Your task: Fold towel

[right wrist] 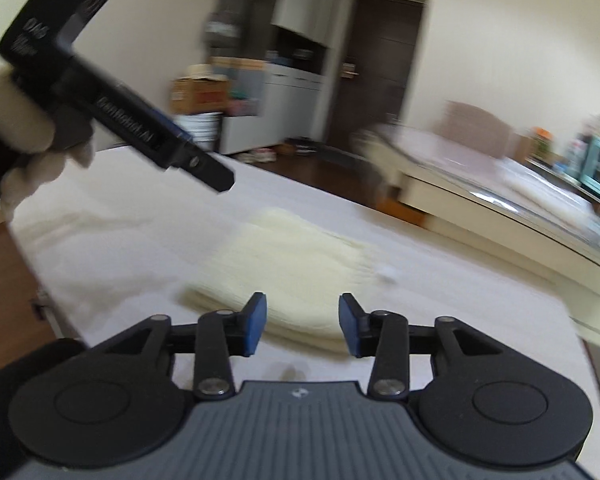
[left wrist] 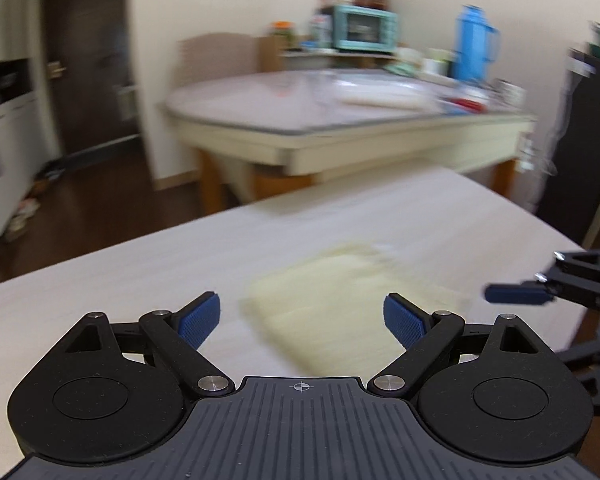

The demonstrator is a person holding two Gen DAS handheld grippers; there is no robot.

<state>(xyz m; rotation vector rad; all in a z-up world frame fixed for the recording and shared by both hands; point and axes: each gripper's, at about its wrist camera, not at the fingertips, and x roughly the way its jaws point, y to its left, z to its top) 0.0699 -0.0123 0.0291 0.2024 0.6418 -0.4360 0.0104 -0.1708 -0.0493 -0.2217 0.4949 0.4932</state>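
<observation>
Cream towel lies already folded mid-table, nearer its front edge. Soft, light, limp; pinch stacked corner layers together. Left gripper and right gripper both spread apart, holding nothing.

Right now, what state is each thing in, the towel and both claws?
Towel: folded in layers, lying flat on the white table, not gripped.
Left claw: open, holding nothing, above the towel.
Right claw: open, holding nothing, at the towel's near edge.
</observation>
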